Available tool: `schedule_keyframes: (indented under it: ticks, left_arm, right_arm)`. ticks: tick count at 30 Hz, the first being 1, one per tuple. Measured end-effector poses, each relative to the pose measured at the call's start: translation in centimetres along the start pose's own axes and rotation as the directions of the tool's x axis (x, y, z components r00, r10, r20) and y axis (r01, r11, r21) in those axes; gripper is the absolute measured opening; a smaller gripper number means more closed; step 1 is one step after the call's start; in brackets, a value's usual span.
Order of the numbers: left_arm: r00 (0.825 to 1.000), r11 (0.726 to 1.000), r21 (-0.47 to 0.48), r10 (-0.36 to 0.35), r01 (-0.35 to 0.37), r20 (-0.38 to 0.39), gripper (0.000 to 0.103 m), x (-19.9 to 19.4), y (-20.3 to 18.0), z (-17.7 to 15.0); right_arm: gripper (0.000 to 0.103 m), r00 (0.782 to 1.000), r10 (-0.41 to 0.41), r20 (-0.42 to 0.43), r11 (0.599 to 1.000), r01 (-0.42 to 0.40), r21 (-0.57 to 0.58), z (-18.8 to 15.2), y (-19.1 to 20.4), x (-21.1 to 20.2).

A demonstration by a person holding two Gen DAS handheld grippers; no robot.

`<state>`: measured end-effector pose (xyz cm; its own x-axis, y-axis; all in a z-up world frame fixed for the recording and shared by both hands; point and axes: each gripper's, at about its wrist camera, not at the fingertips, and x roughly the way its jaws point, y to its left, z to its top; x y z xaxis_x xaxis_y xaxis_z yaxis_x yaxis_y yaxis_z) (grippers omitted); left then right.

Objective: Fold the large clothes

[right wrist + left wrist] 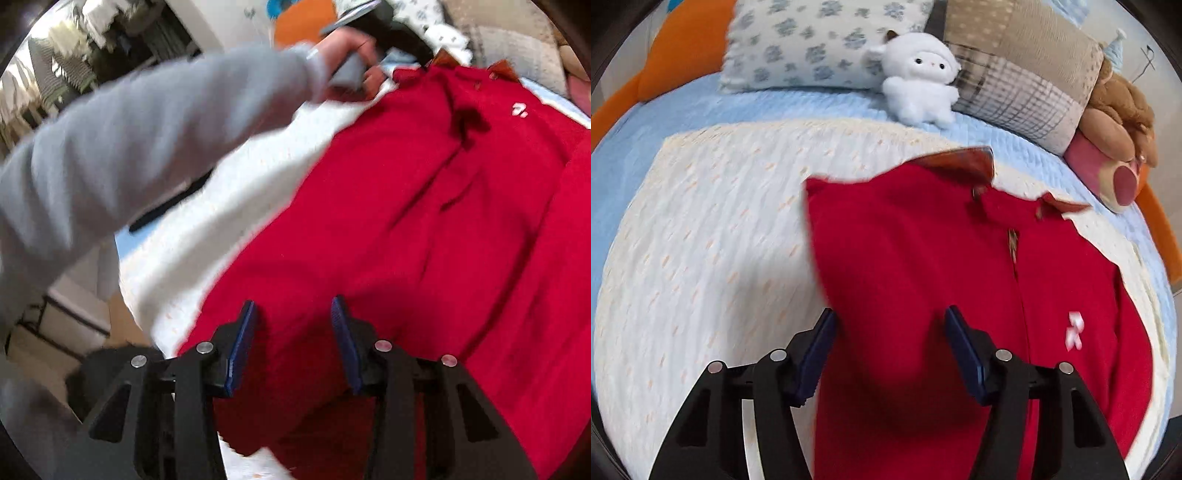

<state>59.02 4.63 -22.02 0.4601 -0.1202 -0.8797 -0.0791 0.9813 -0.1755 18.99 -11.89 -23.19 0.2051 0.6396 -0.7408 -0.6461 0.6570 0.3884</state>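
Two grippers were over a red jacket (923,258) that lay front-up on a cream blanket (701,240) on the bed. Left gripper (890,350) had its jaws spread apart w/ red cloth showing between the blue pads, nothing pinched; it sat near the jacket's left edge, collar (964,162) further ahead. Right gripper (293,339) was likewise spread open, above the jacket's lower part (424,240), not clamped on anything. From the right wrist view, a grey-sleeved arm (147,129) reached across toward the collar end, hand (347,55) wrapped round the other tool's handle. Small white logo (1074,330) on the chest, zip line down the middle. Beyond the blanket: floral pillow (820,44), patchwork pillow (1023,74), white plush toy (919,81) between them, brown plush toy (1119,110) at the right. Pics blurred, so cloth contact unclear.
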Motion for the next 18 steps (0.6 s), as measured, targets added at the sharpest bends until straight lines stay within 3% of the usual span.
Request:
schedule_keyframes:
  ticks: [2, 5, 7, 10, 14, 18]
  left_arm:
    - [0.999, 0.998, 0.042, 0.038, -0.039, 0.009, 0.069, 2.1, -1.5, 0.9]
    - [0.988, 0.982, 0.117, 0.144, -0.149, 0.051, 0.089, 4.8, -3.6, 1.3]
    - [0.980, 0.972, 0.134, 0.183, -0.193, 0.082, 0.090, 5.3, -4.4, 1.3]
    - [0.988, 0.983, 0.118, 0.130, -0.139, 0.078, 0.086, 3.9, -4.2, 1.0]
    - [0.994, 0.980, 0.183, 0.061, -0.077, 0.092, 0.088, -0.7, -5.3, -1.3]
    - [0.993, 0.954, 0.296, 0.009, -0.043, 0.116, 0.092, -5.6, -8.7, -5.2]
  right_arm:
    - [0.042, 1.000, -0.002, -0.014, 1.000, 0.001, -0.020, -0.4, -0.5, 0.9]
    - [0.042, 1.000, 0.021, 0.004, 1.000, -0.021, -0.014, -1.1, -0.9, 0.9]
    - [0.042, 1.000, 0.020, 0.020, 1.000, -0.020, -0.005, -1.2, -0.8, 0.7]
    - [0.045, 0.998, 0.026, 0.053, 1.000, -0.026, 0.007, -2.1, -0.7, -0.5]
    - [0.079, 0.983, 0.083, 0.162, 0.987, -0.103, 0.122, -3.8, -1.4, -4.8]
    - [0.081, 0.972, -0.033, 0.233, 0.962, -0.033, 0.271, -8.3, -3.0, -10.0]
